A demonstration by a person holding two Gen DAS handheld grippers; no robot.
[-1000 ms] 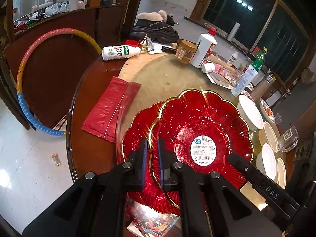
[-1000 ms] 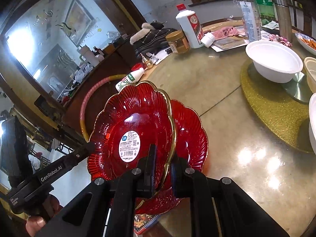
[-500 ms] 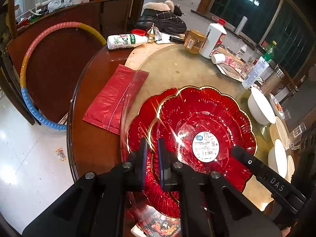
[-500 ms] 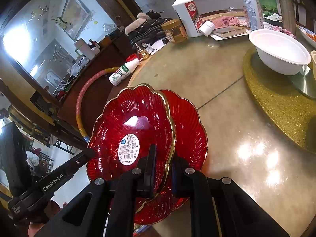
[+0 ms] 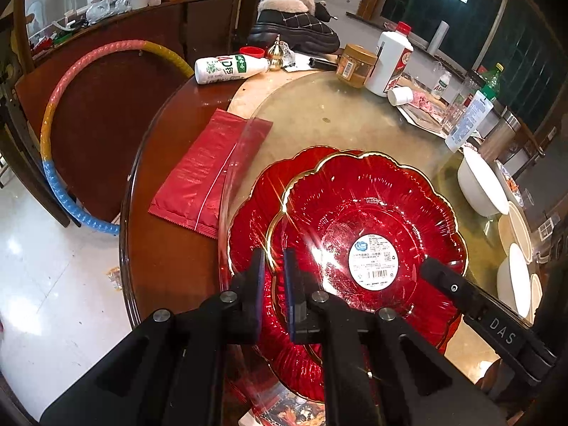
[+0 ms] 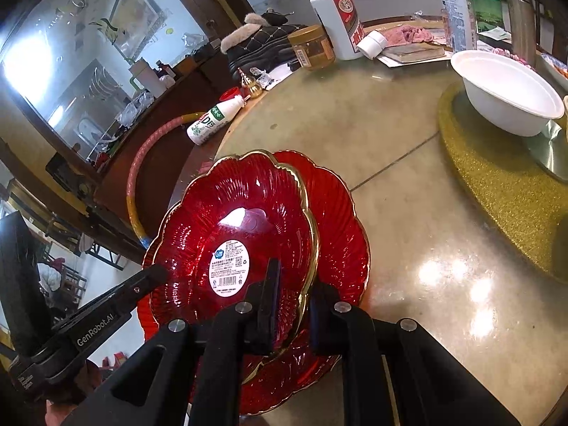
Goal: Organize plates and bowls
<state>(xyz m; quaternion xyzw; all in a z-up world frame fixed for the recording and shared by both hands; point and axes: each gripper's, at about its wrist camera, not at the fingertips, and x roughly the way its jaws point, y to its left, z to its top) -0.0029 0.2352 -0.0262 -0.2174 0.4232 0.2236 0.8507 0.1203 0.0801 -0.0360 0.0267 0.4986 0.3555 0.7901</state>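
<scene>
A red flower-shaped glass plate with a gold rim and a white label (image 5: 369,227) (image 6: 234,245) is held over a second, matching red plate (image 5: 248,213) (image 6: 340,220) on the round table. My left gripper (image 5: 273,262) is shut on the upper plate's near-left rim. My right gripper (image 6: 294,284) is shut on its opposite rim. The upper plate sits low over the lower one, shifted sideways from it; I cannot tell whether they touch. A white bowl (image 5: 479,184) (image 6: 507,92) stands on the gold turntable mat (image 6: 497,184).
More white bowls (image 5: 514,266) line the right edge. A red foil bag (image 5: 206,167) lies left of the plates. A lying milk bottle (image 5: 227,67), a brown jar (image 5: 355,64) and a white liquor bottle (image 5: 390,60) stand at the far side. A hoop (image 5: 53,124) leans beside the table.
The upper plate, held by both grippers, has come down and levelled out toward the lower plate. Both grips are unchanged.
</scene>
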